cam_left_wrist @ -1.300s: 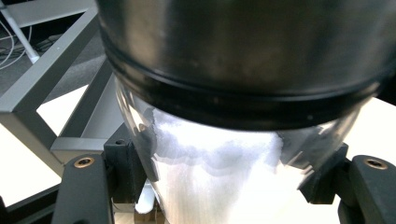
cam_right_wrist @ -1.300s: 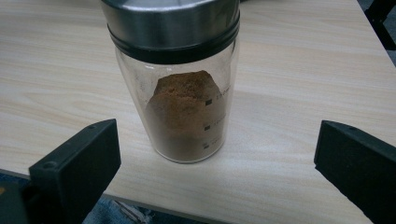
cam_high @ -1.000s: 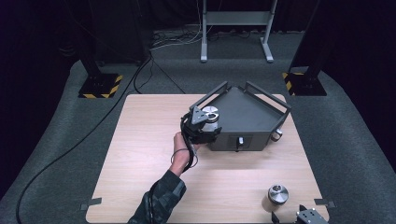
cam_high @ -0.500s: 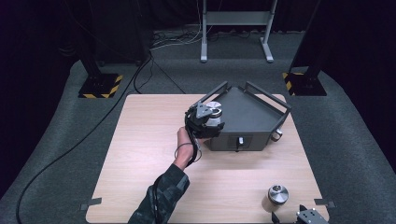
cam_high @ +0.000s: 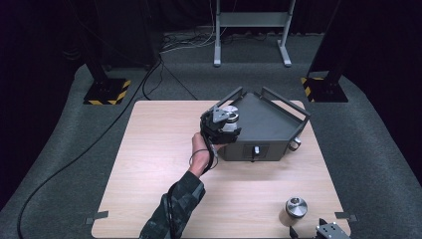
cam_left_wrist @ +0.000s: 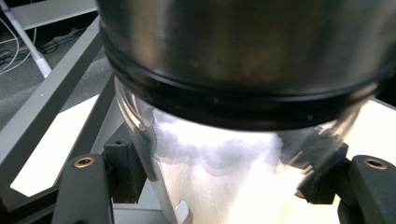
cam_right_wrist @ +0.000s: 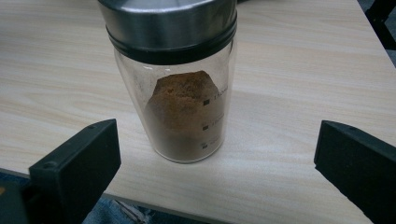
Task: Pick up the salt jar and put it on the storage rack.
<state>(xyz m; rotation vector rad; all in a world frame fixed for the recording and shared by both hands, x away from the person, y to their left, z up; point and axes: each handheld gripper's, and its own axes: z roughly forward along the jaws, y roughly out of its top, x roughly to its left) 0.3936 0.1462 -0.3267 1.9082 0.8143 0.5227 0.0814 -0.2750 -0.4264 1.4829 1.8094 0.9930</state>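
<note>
My left gripper [cam_high: 222,127] is shut on a glass jar of white powder [cam_high: 229,118] with a steel lid, held over the left corner of the dark grey tray [cam_high: 271,122]. In the left gripper view the jar [cam_left_wrist: 224,158] stands between both pads [cam_left_wrist: 125,169], which press on its glass. At the table's near right corner my right gripper [cam_high: 328,232] rests open. A jar of brown powder [cam_high: 295,209] with a steel lid stands upright just in front of it. In the right gripper view that jar [cam_right_wrist: 183,107] sits between the wide-apart fingers [cam_right_wrist: 79,161], touching neither.
The tray has raised bar rims and a front panel with a small latch [cam_high: 256,150]. The light wooden tabletop [cam_high: 159,164] lies on grey carpet. A metal stand [cam_high: 251,20] and two hazard-striped bases [cam_high: 107,92] sit beyond the table.
The left gripper has shifted slightly right and away with the white-powder jar, further over the tray's corner. The right gripper and the brown jar have not moved.
</note>
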